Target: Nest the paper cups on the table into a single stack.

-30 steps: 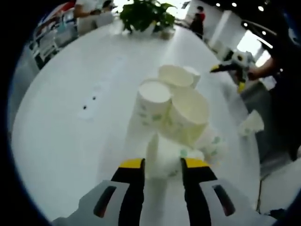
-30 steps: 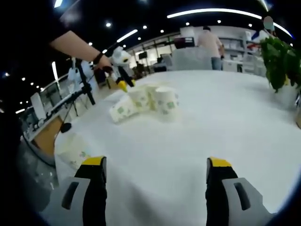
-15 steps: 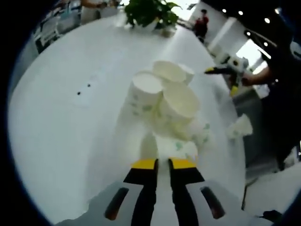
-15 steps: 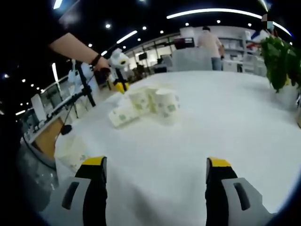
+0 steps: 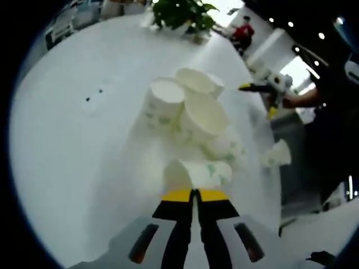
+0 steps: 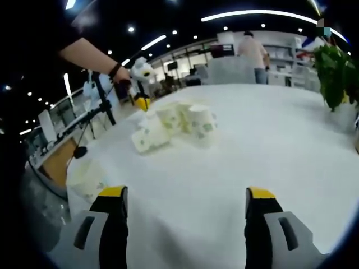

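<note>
We are clamping the left gripper (image 5: pixel 193 195) on a tipped paper cup (image 5: pixel 197 172) lying just beside the cluster of upright cups (image 5: pixel 185 109) on the table (image 5: pixel 67 145). We are holding the right gripper (image 6: pixel 185 196) released, jaws wide apart, well back from that cluster.

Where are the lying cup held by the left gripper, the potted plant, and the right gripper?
lying cup (image 5: pixel 196 174), left gripper view, on its side wall
potted plant (image 5: pixel 180 12), left gripper view, on its leaves
right gripper (image 6: pixel 187 208), right gripper view, midway between its open fingertips

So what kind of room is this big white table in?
Probably an open office: a long white table with a potted plant, desks and shelves behind, and rows of ceiling lights.
</note>
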{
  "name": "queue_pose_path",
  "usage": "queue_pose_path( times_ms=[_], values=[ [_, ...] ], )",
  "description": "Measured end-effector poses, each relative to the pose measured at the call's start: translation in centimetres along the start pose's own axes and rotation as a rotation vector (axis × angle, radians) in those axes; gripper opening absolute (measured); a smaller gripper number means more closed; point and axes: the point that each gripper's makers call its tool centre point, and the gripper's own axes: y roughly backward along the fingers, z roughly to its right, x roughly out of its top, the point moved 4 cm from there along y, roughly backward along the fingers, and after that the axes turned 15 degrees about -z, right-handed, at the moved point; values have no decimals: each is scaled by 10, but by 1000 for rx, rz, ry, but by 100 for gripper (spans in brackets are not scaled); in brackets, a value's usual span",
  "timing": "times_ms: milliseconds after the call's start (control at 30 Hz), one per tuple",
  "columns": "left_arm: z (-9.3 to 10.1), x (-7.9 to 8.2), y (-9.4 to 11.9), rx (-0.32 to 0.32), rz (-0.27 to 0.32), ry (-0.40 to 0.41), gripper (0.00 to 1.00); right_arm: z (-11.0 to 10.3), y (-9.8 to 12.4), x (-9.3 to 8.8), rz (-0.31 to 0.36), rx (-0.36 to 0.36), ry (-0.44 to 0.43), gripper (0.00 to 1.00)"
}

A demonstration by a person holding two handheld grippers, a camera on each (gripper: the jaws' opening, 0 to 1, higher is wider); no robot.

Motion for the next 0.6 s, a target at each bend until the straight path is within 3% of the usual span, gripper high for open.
queue_pose_path(
  times_ms=[600],
  values=[
    [12,15,-18,-50,34,-6,14,1,-6,-1,-14,10,3,83]
  ],
)
